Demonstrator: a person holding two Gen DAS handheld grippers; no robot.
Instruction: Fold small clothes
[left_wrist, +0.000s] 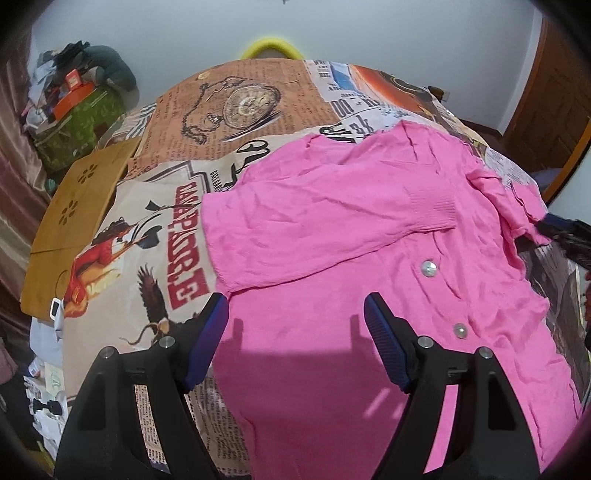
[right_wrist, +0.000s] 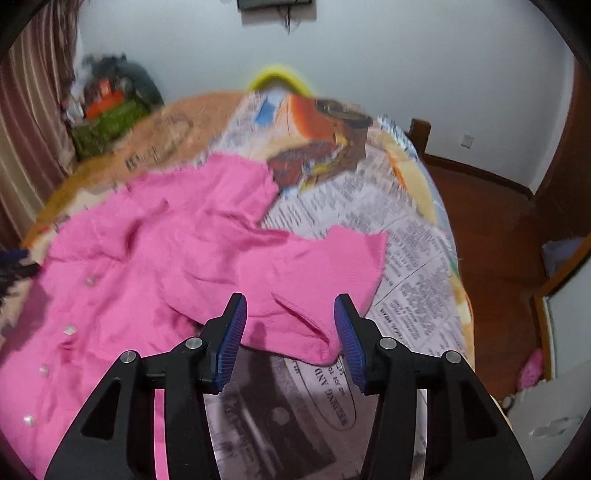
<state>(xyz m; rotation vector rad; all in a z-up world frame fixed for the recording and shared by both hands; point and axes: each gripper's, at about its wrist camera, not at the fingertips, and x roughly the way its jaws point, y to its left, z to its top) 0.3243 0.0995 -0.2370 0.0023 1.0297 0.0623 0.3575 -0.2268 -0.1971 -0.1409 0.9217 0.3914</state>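
Both claws stand apart and empty, the right claw (right_wrist: 290, 325) straddling the loose sleeve (right_wrist: 314, 273) of the pink cardigan (left_wrist: 369, 229) spread on the bed (right_wrist: 406, 221), the left claw (left_wrist: 295, 325) over its body, so a shallow pinch could grab the sheet too.

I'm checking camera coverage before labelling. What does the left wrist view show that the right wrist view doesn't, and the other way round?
Only the left wrist view shows the pocket-watch print sharply, the wooden board beside the bed and the folded-over sleeve cuff. Only the right wrist view shows the wooden floor, the wall socket and the loose sleeve ahead of the right gripper. Both show the pink cardigan, its buttons and the newsprint bedcover.
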